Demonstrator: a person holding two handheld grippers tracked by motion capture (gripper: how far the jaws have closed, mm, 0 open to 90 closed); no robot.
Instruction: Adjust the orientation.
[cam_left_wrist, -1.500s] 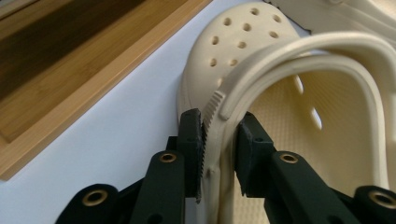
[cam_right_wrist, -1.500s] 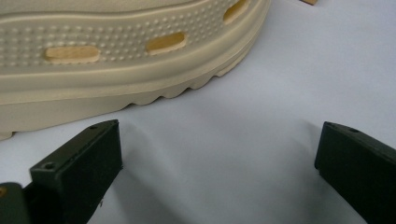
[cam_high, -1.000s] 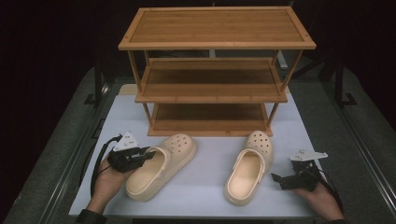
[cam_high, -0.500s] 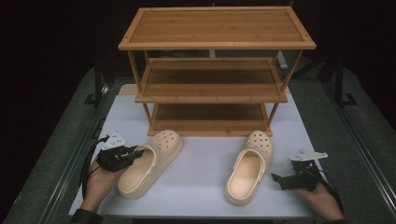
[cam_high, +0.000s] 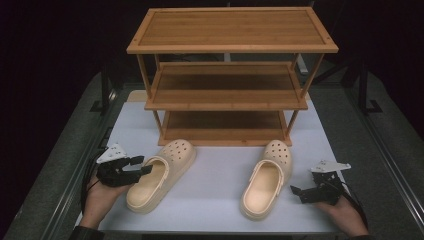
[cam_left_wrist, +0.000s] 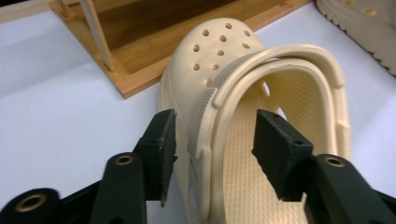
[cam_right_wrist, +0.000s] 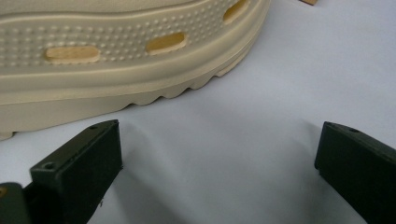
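Observation:
Two cream foam clogs lie on the white mat in front of a bamboo shoe rack. The left clog points its toe at the rack's bottom shelf. My left gripper is open, its jaws straddling that clog's left side wall and folded heel strap, with small gaps on both sides. The right clog rests flat, toe toward the rack. My right gripper is open just right of this clog's sole, low over the mat, holding nothing.
The rack has three shelves, all bare; its bottom shelf sits on the mat just behind the clogs. The mat shows bare white between the two clogs. Dark grey table borders the mat on both sides.
The left clog slid left and turned its toe more toward the rack along with my left gripper, then stayed put. The right clog and right gripper have not moved.

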